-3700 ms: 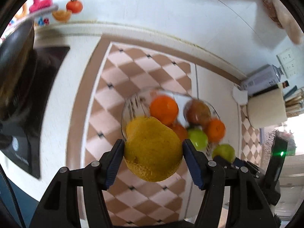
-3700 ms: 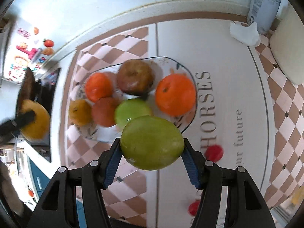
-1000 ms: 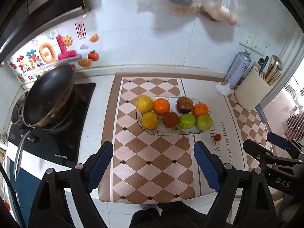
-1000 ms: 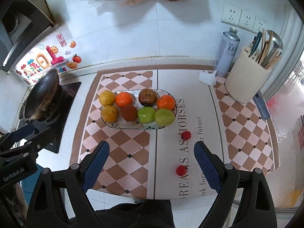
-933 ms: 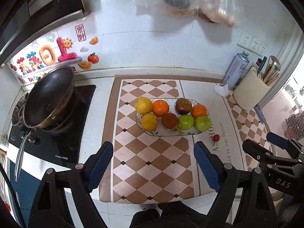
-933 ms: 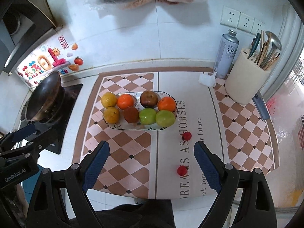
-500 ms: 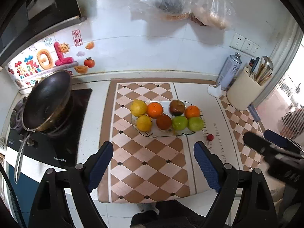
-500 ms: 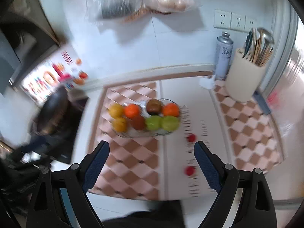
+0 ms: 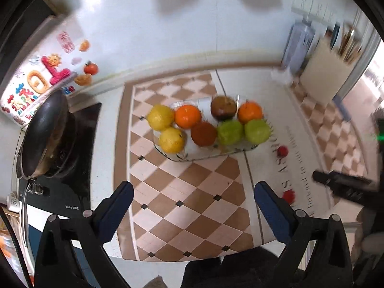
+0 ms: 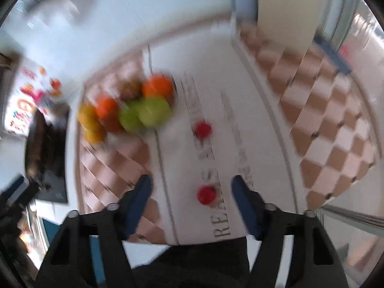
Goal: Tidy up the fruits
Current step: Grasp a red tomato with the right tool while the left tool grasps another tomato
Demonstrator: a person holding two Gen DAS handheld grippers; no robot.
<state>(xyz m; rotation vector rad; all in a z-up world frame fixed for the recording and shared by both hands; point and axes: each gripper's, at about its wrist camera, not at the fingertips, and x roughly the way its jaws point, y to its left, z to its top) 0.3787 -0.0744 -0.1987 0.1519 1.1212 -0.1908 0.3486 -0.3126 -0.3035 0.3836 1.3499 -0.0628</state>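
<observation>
A glass dish [image 9: 192, 159] on the checkered mat holds several fruits: two yellow ones [image 9: 160, 117], two oranges [image 9: 187, 116], a brown one [image 9: 223, 108], a red-brown one and two green apples [image 9: 257, 130]. Two small red fruits lie on the mat right of it, one near [image 10: 206, 195] and one farther [image 10: 202, 129]. My left gripper [image 9: 193, 198] is open and empty, well in front of the dish. My right gripper [image 10: 192, 192] is open and empty, with the near red fruit between its fingers in a blurred view. The right gripper also shows in the left wrist view [image 9: 345, 186].
A black pan [image 9: 45, 132] sits on the hob at the left. A spray can [image 9: 298, 45] and a cream utensil holder [image 9: 324, 76] stand at the back right. The counter's front edge runs just below the grippers.
Both grippers have dropped closer to the counter. The right one has swung right and down over the near red fruit, its jaws narrower than before. The fruits in the dish have not moved.
</observation>
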